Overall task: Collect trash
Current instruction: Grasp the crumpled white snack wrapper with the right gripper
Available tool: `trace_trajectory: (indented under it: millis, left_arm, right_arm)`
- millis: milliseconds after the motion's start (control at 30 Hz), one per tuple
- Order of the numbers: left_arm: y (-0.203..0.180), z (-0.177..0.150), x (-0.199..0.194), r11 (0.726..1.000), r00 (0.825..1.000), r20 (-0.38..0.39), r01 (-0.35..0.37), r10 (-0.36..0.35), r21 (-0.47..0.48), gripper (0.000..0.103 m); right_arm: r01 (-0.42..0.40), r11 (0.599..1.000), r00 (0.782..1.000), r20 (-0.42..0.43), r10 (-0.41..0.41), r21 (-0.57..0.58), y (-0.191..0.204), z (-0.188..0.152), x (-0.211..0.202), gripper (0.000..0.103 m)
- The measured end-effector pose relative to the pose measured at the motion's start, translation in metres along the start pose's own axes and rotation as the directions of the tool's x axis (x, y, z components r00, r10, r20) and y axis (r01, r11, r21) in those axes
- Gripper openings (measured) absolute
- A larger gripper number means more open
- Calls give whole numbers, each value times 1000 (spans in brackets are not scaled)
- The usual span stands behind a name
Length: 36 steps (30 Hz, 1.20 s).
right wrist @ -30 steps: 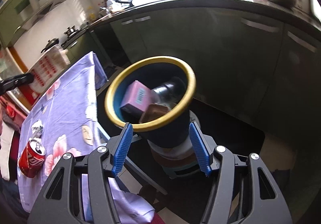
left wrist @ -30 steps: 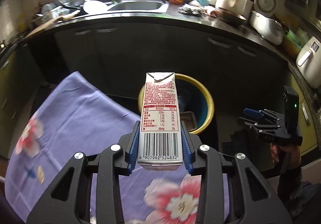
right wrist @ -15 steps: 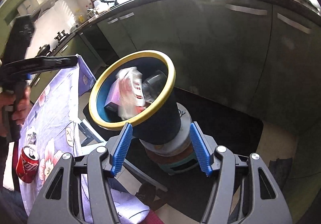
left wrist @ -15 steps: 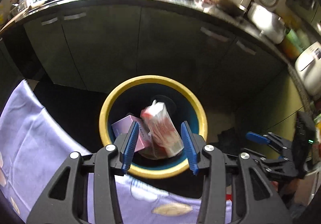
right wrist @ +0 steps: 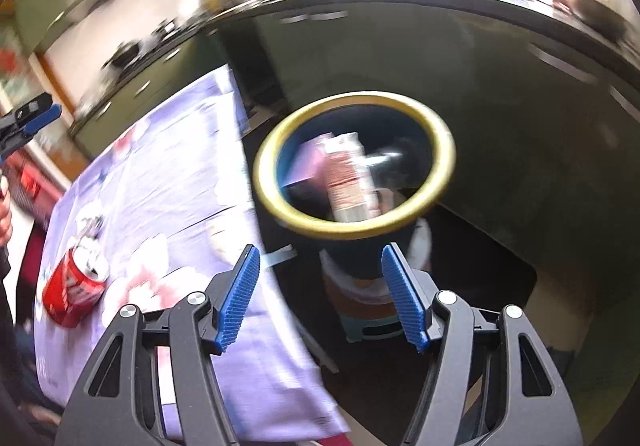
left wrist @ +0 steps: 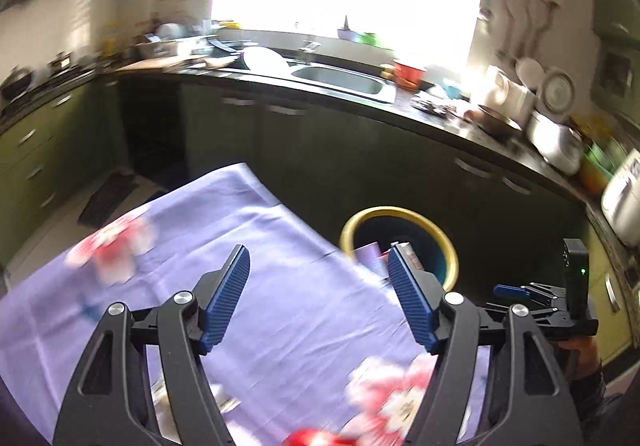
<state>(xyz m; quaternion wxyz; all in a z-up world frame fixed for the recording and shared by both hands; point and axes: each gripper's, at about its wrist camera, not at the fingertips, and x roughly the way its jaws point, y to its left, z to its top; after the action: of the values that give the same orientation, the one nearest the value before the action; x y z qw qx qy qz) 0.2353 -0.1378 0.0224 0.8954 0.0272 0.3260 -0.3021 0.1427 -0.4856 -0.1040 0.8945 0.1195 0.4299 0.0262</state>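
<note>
My left gripper (left wrist: 318, 252) hangs over the purple flowered tablecloth (left wrist: 280, 286), its jaws opening with nothing between them. Beyond the table's edge stands the dark bin with a yellow rim (left wrist: 450, 246). In the right wrist view the red-and-white milk carton (right wrist: 348, 182) lies inside the bin (right wrist: 444, 150), beside a pink box (right wrist: 306, 162). My right gripper (right wrist: 320, 252) is held above and in front of the bin, jaws opening and empty. A red soda can (right wrist: 74, 286) lies on the cloth, with a crumpled scrap (right wrist: 90, 222) just behind it.
Dark kitchen cabinets and a cluttered counter with a sink (left wrist: 340, 80) curve behind the bin. The bin rests on a stool (right wrist: 372, 318) on the floor. A blurred red shape (left wrist: 316, 440) shows at the bottom edge of the left wrist view.
My left gripper let the milk carton drop into the bin, then drew back over the table with its jaws wider. The right gripper shifted a little, and its view is now blurred.
</note>
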Motion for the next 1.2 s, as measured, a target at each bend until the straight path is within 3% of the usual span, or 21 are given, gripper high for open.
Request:
trace_trajectory:
  millis: [133, 333, 700, 867, 933, 1067, 1133, 1200]
  left_arm:
    - [44, -27, -40, 995, 995, 52, -80, 83, -63, 73]
    - [97, -65, -82, 973, 973, 117, -185, 201, -138, 79]
    - [163, -111, -103, 933, 956, 102, -239, 274, -267, 83]
    - [166, -119, -108, 936, 958, 103, -234, 268, -263, 83]
    - [163, -118, -106, 940, 961, 101, -225, 258, -257, 84]
    - [156, -120, -103, 948, 971, 103, -185, 218, -261, 84]
    - [152, -124, -102, 949, 969, 105, -190, 222, -250, 84]
    - [150, -126, -102, 953, 970, 103, -191, 220, -236, 84]
  right_arm:
    - [-48, 994, 998, -38, 44, -99, 47, -2, 8, 63]
    - [-124, 967, 989, -108, 102, -221, 114, -10, 17, 64]
    - [-257, 875, 960, -211, 183, -411, 215, -20, 8, 69]
    - [-289, 893, 941, -275, 198, -344, 246, -20, 8, 71]
    - [-284, 916, 938, -282, 204, -284, 252, -19, 12, 79]
    - [-301, 951, 894, -369, 255, -71, 249, -15, 32, 81]
    - [-292, 956, 883, -390, 261, -22, 252, -12, 38, 81]
    - [-276, 961, 886, -395, 243, -27, 258, -11, 40, 81]
